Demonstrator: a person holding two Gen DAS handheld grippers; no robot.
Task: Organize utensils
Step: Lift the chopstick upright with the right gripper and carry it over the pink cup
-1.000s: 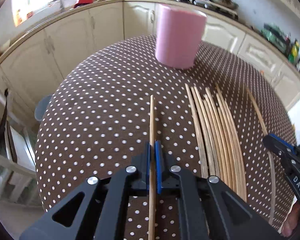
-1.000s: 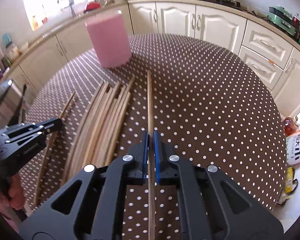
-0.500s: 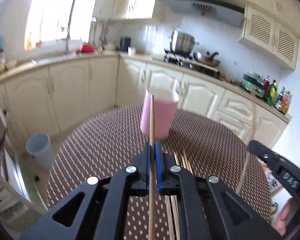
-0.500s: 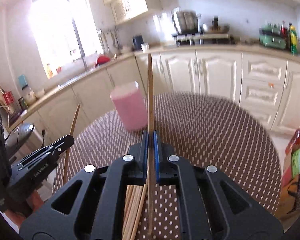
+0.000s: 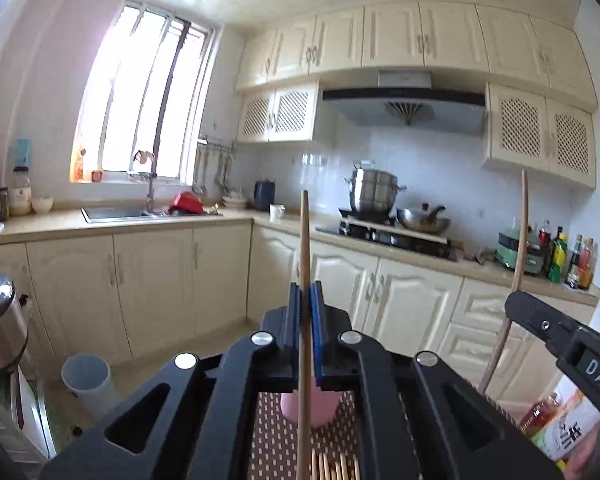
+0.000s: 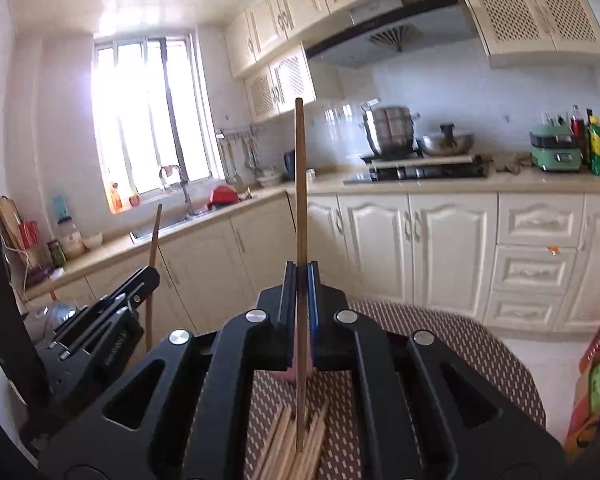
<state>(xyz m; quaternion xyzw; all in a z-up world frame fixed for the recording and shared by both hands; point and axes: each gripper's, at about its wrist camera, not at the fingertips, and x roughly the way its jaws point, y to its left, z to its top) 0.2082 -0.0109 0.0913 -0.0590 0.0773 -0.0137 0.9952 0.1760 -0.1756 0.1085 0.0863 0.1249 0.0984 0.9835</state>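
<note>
My left gripper (image 5: 305, 292) is shut on a wooden chopstick (image 5: 304, 240) that stands upright, raised above the table. My right gripper (image 6: 300, 272) is shut on another wooden chopstick (image 6: 299, 184), also upright. The pink cup (image 5: 320, 410) shows only partly, below and behind my left fingers; in the right wrist view just a pink sliver (image 6: 292, 368) shows. Several loose chopsticks (image 6: 296, 440) lie on the brown polka-dot table (image 6: 480, 344) under both grippers. The right gripper with its chopstick appears at the right of the left wrist view (image 5: 540, 324); the left gripper appears at the left of the right wrist view (image 6: 140, 284).
Cream kitchen cabinets (image 6: 420, 240) and a counter with a stove (image 5: 388, 234) and sink (image 5: 116, 213) run behind the table. A grey bin (image 5: 86, 380) stands on the floor at left. Bottles (image 6: 596, 360) stand at the table's right side.
Both grippers have lifted and tilted up with their chopsticks, so the views swing from the tabletop to the kitchen wall. The cup has dropped below the fingers.
</note>
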